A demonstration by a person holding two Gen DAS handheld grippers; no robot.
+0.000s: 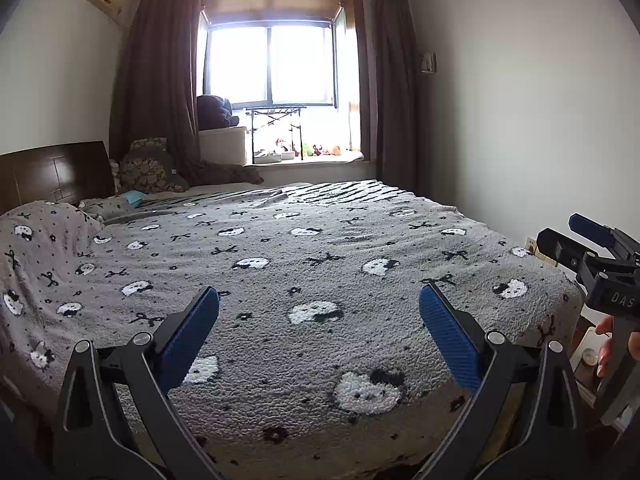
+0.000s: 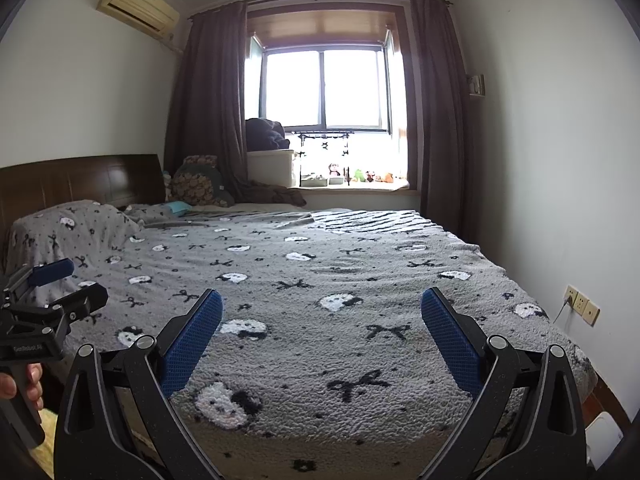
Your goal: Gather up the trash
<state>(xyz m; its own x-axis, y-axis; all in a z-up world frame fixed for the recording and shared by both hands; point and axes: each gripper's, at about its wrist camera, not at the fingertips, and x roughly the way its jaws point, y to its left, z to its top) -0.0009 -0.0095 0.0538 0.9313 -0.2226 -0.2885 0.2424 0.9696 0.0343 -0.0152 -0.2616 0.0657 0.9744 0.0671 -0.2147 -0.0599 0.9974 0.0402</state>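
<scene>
We are holding our left gripper (image 1: pixel 319 334) up over the near end of a big bed (image 1: pixel 320 280). Its two blue fingers (image 1: pixel 190 334) are standing wide apart, and nothing is sitting between them. We are holding our right gripper (image 2: pixel 321 336) over the bed too, and its blue fingers (image 2: pixel 450 340) are also spread wide with nothing in them.

A fuzzy gray blanket (image 2: pixel 320 280) with little white faces and black bows is covering the bed. We are looking for trash, but we cannot tell for sure where any is. A small light blue thing (image 2: pixel 178 207) is lying far away near the pillow (image 2: pixel 68 224), and we cannot tell what it is.

A dark wooden headboard (image 2: pixel 80 178) is standing on the left. A bright window (image 1: pixel 272 66) with brown curtains (image 1: pixel 160 80) is glowing at the far end. Small toys (image 2: pixel 360 176) are sitting on the sill. Each hand (image 1: pixel 612 344) is gripping a handle at the side of the other camera's view.
</scene>
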